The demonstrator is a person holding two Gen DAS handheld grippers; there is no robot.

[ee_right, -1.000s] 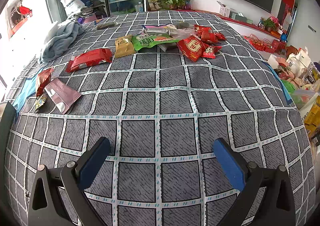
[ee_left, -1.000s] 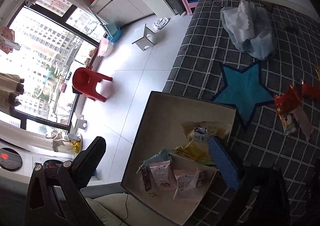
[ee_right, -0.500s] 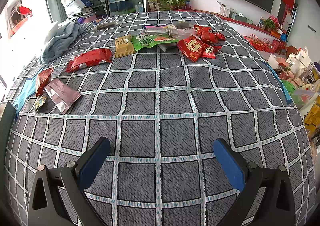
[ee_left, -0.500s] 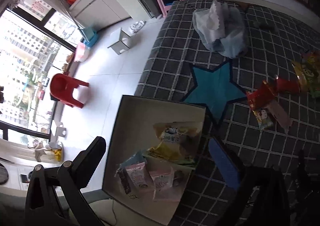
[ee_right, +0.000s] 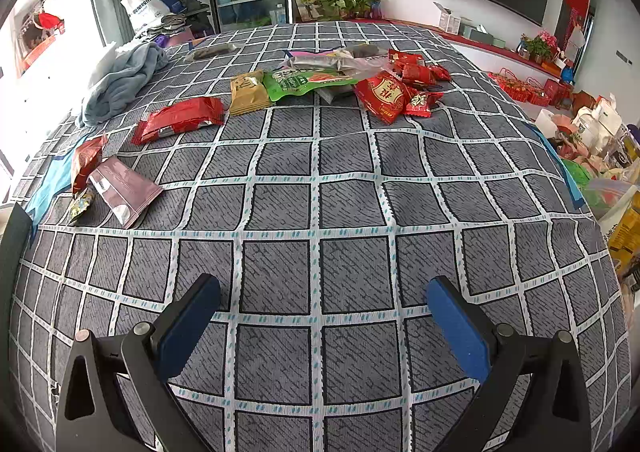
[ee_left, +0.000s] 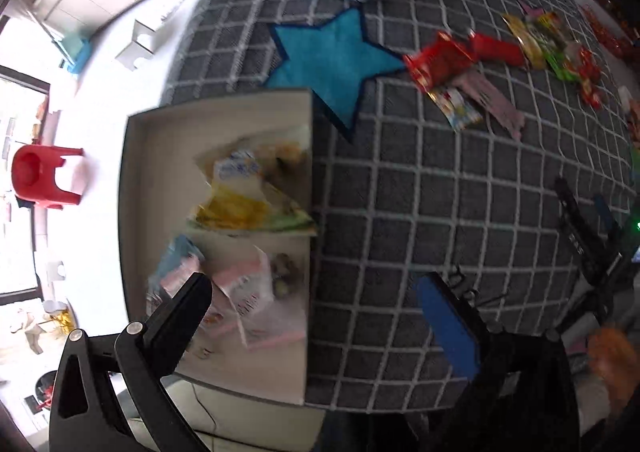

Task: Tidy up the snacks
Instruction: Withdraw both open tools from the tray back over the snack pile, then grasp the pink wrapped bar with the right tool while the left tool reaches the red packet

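Note:
A beige box (ee_left: 138,179) at the edge of the checked bed holds several snack packets, among them a yellow one (ee_left: 240,207) and pink ones (ee_left: 248,288). My left gripper (ee_left: 316,316) hovers open and empty above the box's near corner. Loose snacks lie on the cover: a red packet (ee_right: 180,119), a pink pouch (ee_right: 124,189), a tan packet (ee_right: 248,91), a green bag (ee_right: 300,81) and red packets (ee_right: 384,95). My right gripper (ee_right: 320,324) stands open over bare cover, well short of them.
A blue star mat (ee_left: 328,59) lies beside the box. A light blue blanket (ee_right: 120,83) is bunched at the bed's far left. A red plastic chair (ee_left: 40,175) stands on the floor. Bags and boxes (ee_right: 600,155) crowd the bed's right side.
The left wrist view has swung right and lower, bringing the box under the left fingers and more of the bed into sight. The right gripper has stayed still.

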